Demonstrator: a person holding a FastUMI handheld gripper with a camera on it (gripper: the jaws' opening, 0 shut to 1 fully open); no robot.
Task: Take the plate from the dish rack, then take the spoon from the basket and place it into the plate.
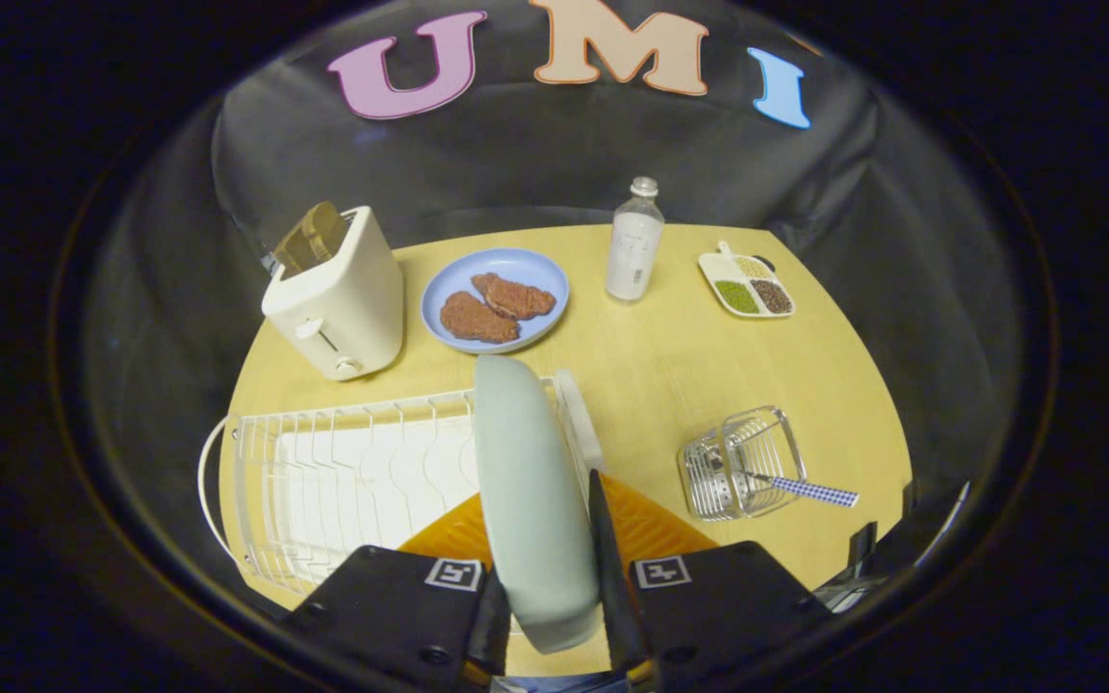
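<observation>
Plate [530, 500]: pale green, held on edge between my jaws [554, 616], which are clenched on its near rim, one finger on each face. It stands upright at the right end of the white dish rack [323, 481], above the rack's wires; whether its lower edge has cleared the slots I cannot tell, since my own fingers hide that part.

Procedure for the step in hand, as I judge it: lift straight up until the rim is free of the wires, keep the grip square to avoid twisting, then carry right onto the bare surface [670, 375] and lay it flat, near the wire basket [737, 462].

Spoon [805, 489] lies in that basket, its checked handle projecting over the rim; its bowl is hard to make out through the mesh.
</observation>
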